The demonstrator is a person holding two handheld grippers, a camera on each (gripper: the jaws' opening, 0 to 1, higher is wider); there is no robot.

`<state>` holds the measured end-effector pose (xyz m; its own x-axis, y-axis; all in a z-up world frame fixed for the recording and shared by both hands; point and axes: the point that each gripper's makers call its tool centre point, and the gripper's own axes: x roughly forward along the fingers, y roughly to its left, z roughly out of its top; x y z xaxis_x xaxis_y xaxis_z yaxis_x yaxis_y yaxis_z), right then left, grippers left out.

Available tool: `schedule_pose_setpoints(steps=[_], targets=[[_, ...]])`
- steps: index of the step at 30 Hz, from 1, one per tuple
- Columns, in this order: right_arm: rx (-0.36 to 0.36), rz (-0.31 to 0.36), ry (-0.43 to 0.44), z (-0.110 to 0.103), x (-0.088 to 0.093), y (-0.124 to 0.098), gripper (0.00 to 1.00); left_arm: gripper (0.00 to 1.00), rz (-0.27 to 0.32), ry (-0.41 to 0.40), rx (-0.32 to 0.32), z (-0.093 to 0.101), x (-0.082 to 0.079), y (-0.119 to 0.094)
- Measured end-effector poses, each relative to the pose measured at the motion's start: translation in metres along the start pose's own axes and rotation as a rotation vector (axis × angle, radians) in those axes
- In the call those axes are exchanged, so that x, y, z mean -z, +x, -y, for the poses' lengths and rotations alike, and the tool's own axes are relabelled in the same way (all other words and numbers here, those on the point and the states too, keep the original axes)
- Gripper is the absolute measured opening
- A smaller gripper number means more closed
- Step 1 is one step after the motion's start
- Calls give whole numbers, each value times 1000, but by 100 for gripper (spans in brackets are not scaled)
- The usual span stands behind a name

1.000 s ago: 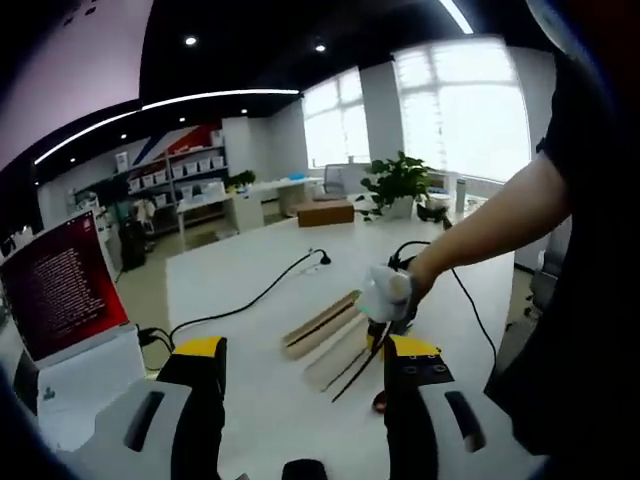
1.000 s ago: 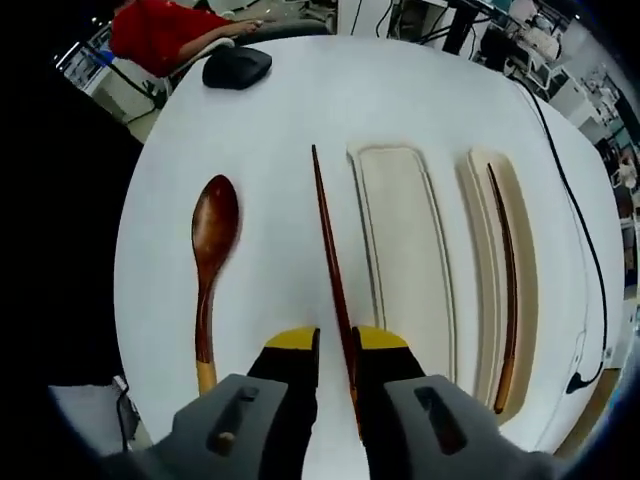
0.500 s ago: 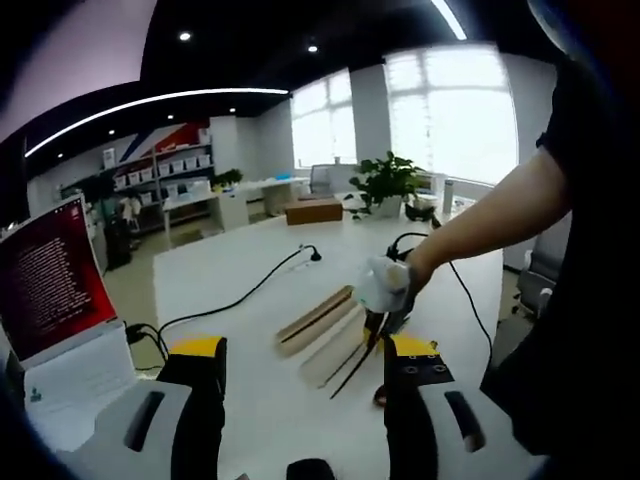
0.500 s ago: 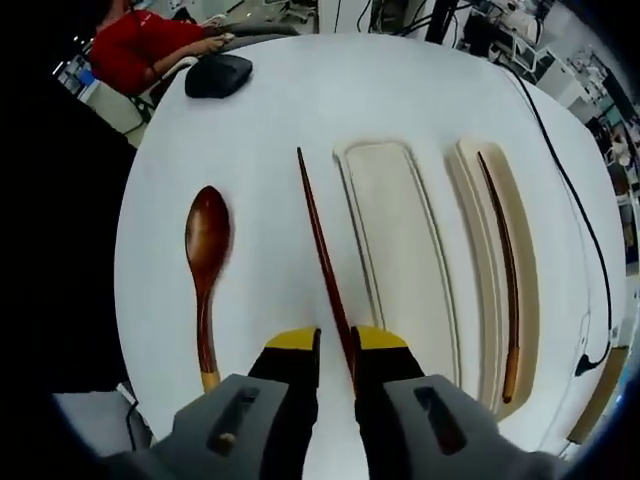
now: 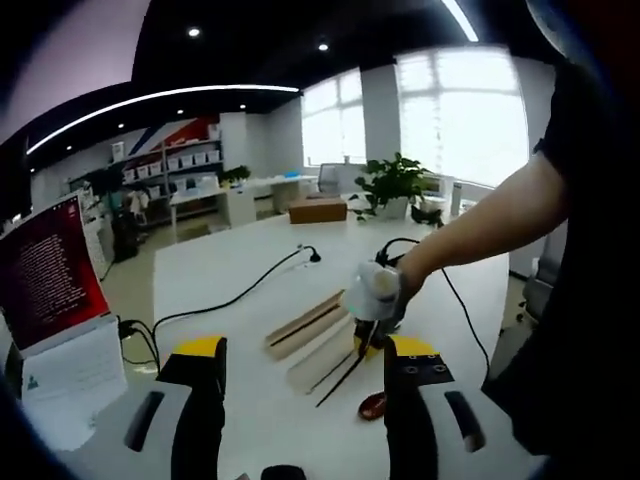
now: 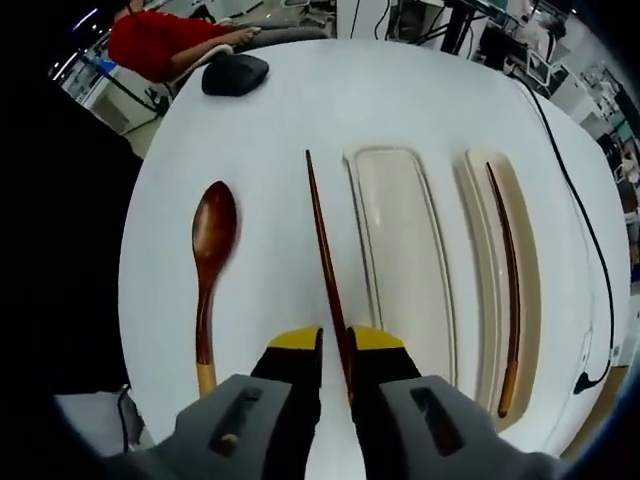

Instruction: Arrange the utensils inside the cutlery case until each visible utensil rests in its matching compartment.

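Note:
My right gripper is shut on the near end of a dark red chopstick, which points away over the white table. To its left lies a wooden spoon. To its right is the pale cutlery case: the wide compartment is bare, and the narrow one holds a second chopstick. In the left gripper view, a hand holds the right gripper with the chopstick slanting down beside the case. My left gripper is open, well short of them.
A black mouse lies at the table's far end, near a person in red. A black cable runs past the case. A red-screened laptop stands left, and a potted plant stands far back.
The right gripper, still holding the chopstick, has drifted slightly left and nearer in the left gripper view. Both views have shifted a little. The spoon and case lie as before.

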<state>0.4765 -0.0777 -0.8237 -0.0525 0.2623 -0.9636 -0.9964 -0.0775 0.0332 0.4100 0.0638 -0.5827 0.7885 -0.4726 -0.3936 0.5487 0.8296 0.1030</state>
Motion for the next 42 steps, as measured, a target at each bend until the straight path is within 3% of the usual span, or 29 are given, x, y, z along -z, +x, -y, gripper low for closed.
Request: schedule_pose_setpoints(steps=[4,6,11,23,32,42], targets=[[-12,28,9,1,0,0,4,66,37,-15,-12,1,-15,-1],[-16,35,12,1,0,0,3,66,17,20,-20,0,-14,2],[-16,32,-36,-1,-2,0,3,66,40,8,-38,-4,-23,5],[-15,20,-29,1,-2,1,0,66,6,18,-6,7,-18,14],[6,13,-98,-1,-2,1,0,65,15,22,-12,2,-18,4],[12,4,-89,-6,5,-2,0,65,27,19,-23,3,-15,-6]])
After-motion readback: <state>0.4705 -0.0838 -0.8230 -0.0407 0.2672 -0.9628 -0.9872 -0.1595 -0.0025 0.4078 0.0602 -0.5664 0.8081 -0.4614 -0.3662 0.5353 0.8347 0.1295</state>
